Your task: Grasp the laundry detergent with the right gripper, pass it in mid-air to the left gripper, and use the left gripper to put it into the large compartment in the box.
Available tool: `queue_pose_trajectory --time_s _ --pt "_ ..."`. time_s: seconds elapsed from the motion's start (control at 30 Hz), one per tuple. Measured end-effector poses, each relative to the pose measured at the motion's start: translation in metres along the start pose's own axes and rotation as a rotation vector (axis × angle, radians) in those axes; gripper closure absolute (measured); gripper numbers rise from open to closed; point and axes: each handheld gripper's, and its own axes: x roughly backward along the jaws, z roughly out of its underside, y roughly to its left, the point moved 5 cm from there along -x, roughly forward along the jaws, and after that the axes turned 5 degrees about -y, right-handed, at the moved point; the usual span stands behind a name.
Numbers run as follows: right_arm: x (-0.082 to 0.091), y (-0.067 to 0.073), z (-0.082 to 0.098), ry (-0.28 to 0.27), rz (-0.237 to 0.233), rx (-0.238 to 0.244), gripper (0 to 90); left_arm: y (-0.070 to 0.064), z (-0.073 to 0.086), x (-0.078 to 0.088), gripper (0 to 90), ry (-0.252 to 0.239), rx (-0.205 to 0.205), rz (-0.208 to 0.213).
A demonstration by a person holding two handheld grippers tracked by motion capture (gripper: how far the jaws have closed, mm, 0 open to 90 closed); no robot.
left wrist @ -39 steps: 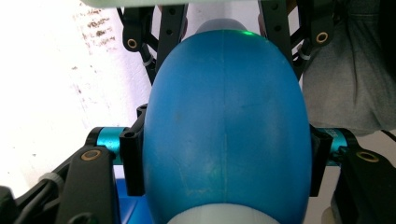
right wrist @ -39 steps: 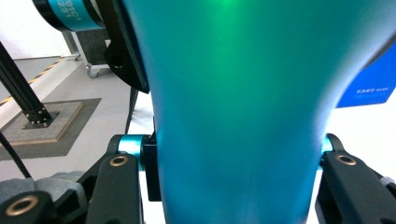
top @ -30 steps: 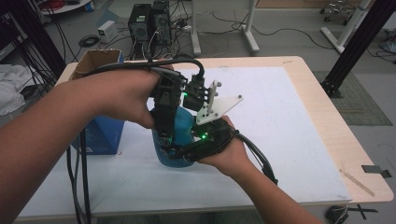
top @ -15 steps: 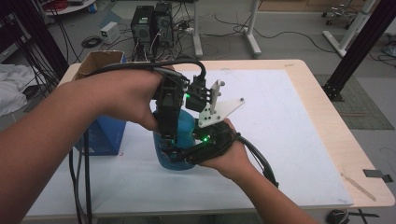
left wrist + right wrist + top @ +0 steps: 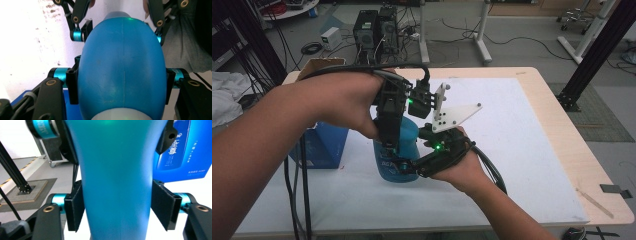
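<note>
On the tabletop (image 5: pixel 522 150), a blue bottle (image 5: pixel 398 150) stands clamped in the left tool (image 5: pixel 122 80). Right tool (image 5: pixel 122 210): jaws just opening, pads flanking the bottle, the right pad clear of it.

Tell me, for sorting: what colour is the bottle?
Blue bottle; left gripper view shows it best.

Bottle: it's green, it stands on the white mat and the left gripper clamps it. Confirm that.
Not quite: the bottle is blue, not green, as the left gripper view shows. The rest holds: it stands on the white mat and the left gripper clamps it.
</note>
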Motion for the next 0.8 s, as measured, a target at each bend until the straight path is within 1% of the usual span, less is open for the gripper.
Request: queue_pose_trajectory --time_s 0.1,0.17,0.2,0.23,0.33,0.37,0.4,0.43,0.7,0.73,0.77,0.8 --pt "0.002 0.0 -0.001 0.005 0.005 0.0 26.9 0.0 0.001 0.002 38.6 0.002 0.006 -0.003" --pt "0.003 0.0 -0.001 0.01 0.005 -0.006 22.7 0.0 0.002 0.004 38.5 -0.001 0.014 -0.003" --pt "0.003 0.0 -0.001 0.01 0.005 -0.006 22.7 0.0 0.002 0.004 38.6 -0.001 0.014 -0.003" --pt "0.005 -0.001 -0.001 0.017 -0.007 -0.018 22.0 0.0 0.004 0.006 38.5 -0.003 0.016 -0.003" --pt "0.009 0.0 -0.003 0.022 -0.021 -0.017 21.2 0.0 0.005 0.008 38.5 -0.005 0.026 -0.004" --pt "0.01 0.0 -0.003 0.025 -0.019 -0.016 17.1 0.001 0.006 0.009 38.5 -0.004 0.026 -0.002" --pt "0.01 0.0 -0.003 0.025 -0.019 -0.016 17.1 0.001 0.006 0.009 38.5 -0.004 0.026 -0.002" --pt "0.014 -0.002 -0.004 0.031 -0.003 -0.016 13.4 0.001 0.007 0.009 38.5 -0.004 0.029 -0.005" --pt "0.021 -0.003 -0.006 0.047 -0.002 -0.01 12.1 0.004 0.01 0.009 38.5 -0.001 0.039 -0.008" --pt "0.021 -0.003 -0.006 0.05 0.001 -0.007 10.3 0.004 0.011 0.009 38.5 -0.001 0.04 -0.009" --pt "0.021 -0.004 -0.007 0.066 0.023 -0.01 2.5 0.005 0.012 0.01 38.5 0.001 0.039 -0.009" --pt "0.021 -0.004 -0.007 0.066 0.023 -0.01 2.5 0.005 0.012 0.01 38.5 0.001 0.039 -0.009"
